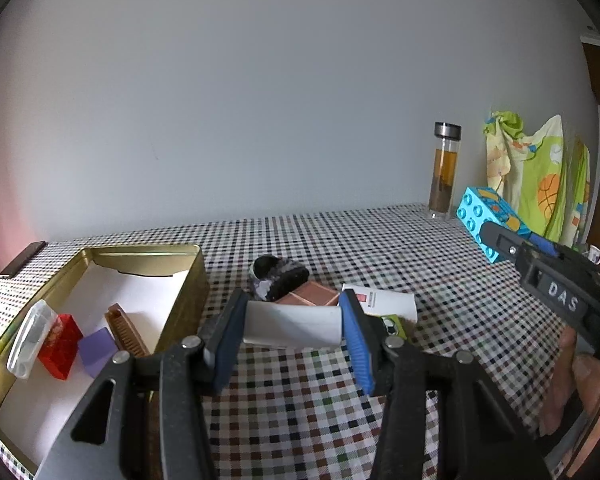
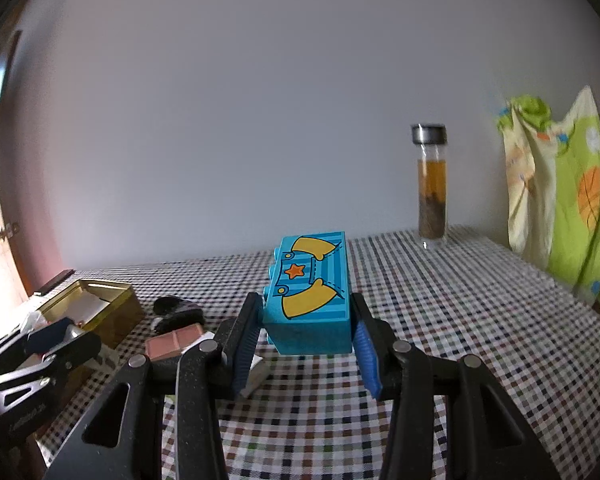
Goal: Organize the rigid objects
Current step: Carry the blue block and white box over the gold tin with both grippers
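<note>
Pale grey wall (image 1: pixel 260 100) backs a table covered in a multicoloured checked cloth (image 1: pixel 300 408), on which all items stand. Gold rectangular metal tin (image 1: pixel 188 280), open-topped and lined with white paper, sits at the left; the left wrist view looks into it and shows a clear plastic piece (image 1: pixel 30 338), a red block (image 1: pixel 60 346), a purple block (image 1: pixel 97 350) and a brown ridged comb-like piece (image 1: pixel 127 332) lying together near its front corner. Patterned green and yellow fabric (image 2: pixel 560 200) hangs at the right edge. Tall glass bottle with a metal cap (image 2: pixel 431 184), holding amber liquid, stands upright near the wall, well apart from the tin.

Left gripper (image 1: pixel 292 336) holds a white flat rectangular box (image 1: pixel 292 326) between its blue-padded jaws, just right of the tin wall; the box's long axis runs crosswise, from finger to finger. Behind it lie a white card with a red mark (image 1: pixel 384 300), a pink-brown two-panel tile (image 1: pixel 310 294) and a dark furry object (image 1: pixel 278 276), crowded close together.

Right gripper (image 2: pixel 306 340) clamps a turquoise studded toy brick printed with yellow shapes and an orange star (image 2: pixel 308 300), raised clear of the cloth. Its long axis points away from the camera, towards the wall; its studs face left. Only the left wrist view shows this brick from outside (image 1: pixel 486 220), tilted, with its studded face visible.
</note>
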A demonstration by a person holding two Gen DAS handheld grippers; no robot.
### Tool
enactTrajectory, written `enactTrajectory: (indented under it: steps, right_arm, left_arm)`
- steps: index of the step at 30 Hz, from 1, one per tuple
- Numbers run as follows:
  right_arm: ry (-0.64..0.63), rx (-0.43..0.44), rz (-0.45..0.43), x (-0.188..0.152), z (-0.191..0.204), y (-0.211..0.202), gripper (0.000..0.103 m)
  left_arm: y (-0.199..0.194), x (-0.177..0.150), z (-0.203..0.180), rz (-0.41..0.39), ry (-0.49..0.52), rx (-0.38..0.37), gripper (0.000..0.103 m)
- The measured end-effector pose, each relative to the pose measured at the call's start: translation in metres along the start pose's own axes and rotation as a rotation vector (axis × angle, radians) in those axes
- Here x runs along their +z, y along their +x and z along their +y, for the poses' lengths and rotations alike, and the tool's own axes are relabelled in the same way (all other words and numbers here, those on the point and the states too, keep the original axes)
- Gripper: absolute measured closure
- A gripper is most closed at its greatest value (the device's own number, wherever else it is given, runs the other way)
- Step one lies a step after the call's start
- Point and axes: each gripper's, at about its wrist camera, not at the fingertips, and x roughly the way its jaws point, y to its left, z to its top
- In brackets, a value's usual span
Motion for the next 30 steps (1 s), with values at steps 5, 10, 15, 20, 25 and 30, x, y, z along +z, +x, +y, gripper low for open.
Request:
enactTrajectory:
  steps: [5, 10, 15, 20, 25, 30]
  right_arm:
    - [-0.042, 0.016, -0.021, 0.0, 0.011, -0.006, 0.057]
    - [-0.007, 0.043, -0.018, 0.0, 0.007, -0.007, 0.057]
    - [0.014, 0.059, -0.022, -0.001, 0.008, -0.011, 0.057]
    - [0.001, 0.061, -0.028, -0.005, 0.015, -0.015, 0.057]
    - [0.0, 0.067, -0.029, -0.008, 0.019, -0.016, 0.057]
    - [-0.008, 0.073, -0.03, -0.009, 0.025, -0.018, 0.057]
  left_arm:
    - [-0.003, 0.001, 0.002, -0.013, -0.008, 0.003, 0.056]
    - [-0.008, 0.0, 0.003, -0.029, -0.007, 0.008, 0.056]
    - [-0.012, -0.001, 0.003, -0.047, -0.005, 0.013, 0.056]
    - [-0.016, -0.001, 0.004, -0.061, -0.004, 0.019, 0.057]
    - [-0.018, -0.001, 0.005, -0.068, -0.004, 0.02, 0.057]
    - [-0.021, -0.002, 0.007, -0.075, -0.004, 0.022, 0.057]
